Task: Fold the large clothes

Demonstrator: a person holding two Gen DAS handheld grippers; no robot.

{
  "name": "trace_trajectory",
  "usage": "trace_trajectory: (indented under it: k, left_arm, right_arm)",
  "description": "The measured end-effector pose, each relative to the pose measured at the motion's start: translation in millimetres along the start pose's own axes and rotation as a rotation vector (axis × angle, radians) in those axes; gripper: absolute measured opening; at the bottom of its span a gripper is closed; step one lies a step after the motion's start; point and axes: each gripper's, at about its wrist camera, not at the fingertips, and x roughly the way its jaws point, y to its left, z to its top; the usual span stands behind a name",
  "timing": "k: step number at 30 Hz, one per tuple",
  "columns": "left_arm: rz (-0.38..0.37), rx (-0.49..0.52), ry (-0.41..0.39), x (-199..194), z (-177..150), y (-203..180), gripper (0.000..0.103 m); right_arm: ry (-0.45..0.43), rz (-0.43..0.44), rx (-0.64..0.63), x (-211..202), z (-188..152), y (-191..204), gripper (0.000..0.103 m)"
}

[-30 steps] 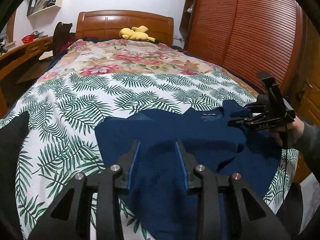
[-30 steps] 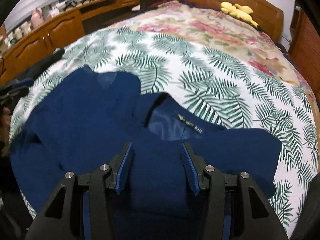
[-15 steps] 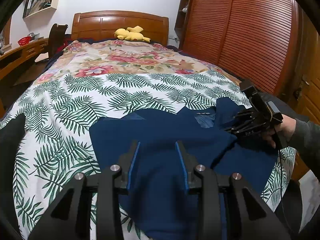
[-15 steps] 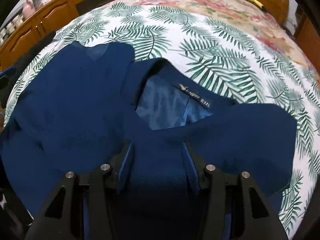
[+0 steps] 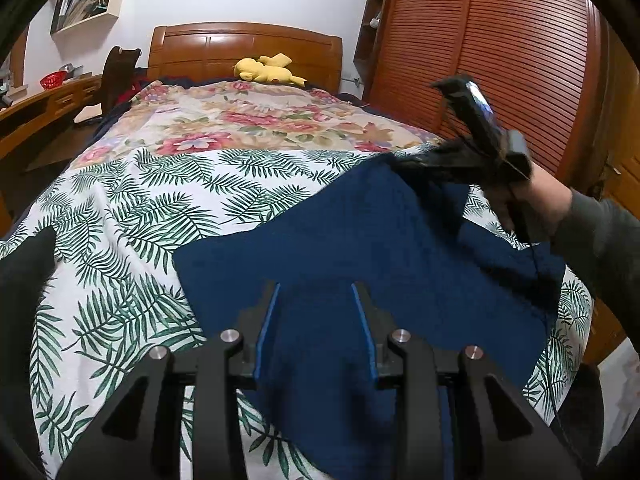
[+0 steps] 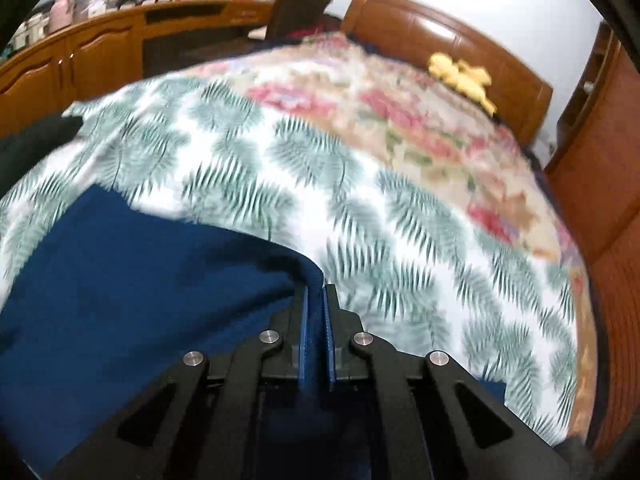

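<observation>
A navy garment (image 5: 360,240) lies spread near the foot of the bed's palm-leaf cover (image 5: 160,208). My left gripper (image 5: 315,292) rests low on its near part, jaws partly apart, with navy fabric filling the gap between the pads. On the right, a hand (image 5: 536,204) holds my right gripper (image 5: 396,164), raised above the bed with the cloth's edge drawn up into a peak. In the right wrist view the right gripper (image 6: 315,290) is closing tight, its blue pads nearly together on a fold of the garment (image 6: 140,280).
A yellow plush toy (image 5: 264,70) lies by the wooden headboard. A red-brown slatted wardrobe (image 5: 500,40) stands close along the bed's right side. A wooden desk and cabinets (image 6: 80,56) run along the left. Dark cloth (image 5: 24,280) lies at the bed's left edge.
The right gripper shut on the garment near its collar and lifted that edge up and away. The collar and label went out of sight. The left gripper stayed put.
</observation>
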Motion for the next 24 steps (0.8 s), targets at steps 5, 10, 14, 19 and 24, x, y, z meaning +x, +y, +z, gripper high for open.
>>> trace_trajectory:
  k: [5, 10, 14, 19, 24]
  left_arm:
    - [-0.003, 0.003, 0.003, 3, 0, -2, 0.033]
    - [-0.007, 0.006, 0.005, 3, 0, -4, 0.034]
    - [-0.009, 0.007, 0.0, 2, 1, -6, 0.034]
    - [-0.006, 0.01, 0.006, 6, 0, -8, 0.034]
    - [-0.008, 0.014, 0.014, 11, 1, -10, 0.034]
  right_arm:
    - [0.037, -0.01, 0.032, 16, 9, -1, 0.032]
    - [-0.044, -0.046, 0.146, -29, -5, -55, 0.052]
    - [0.003, -0.112, 0.203, -42, -42, -103, 0.052]
    - [0.123, -0.142, 0.295, -16, -94, -143, 0.052]
    - [0.223, -0.146, 0.373, 15, -135, -163, 0.052]
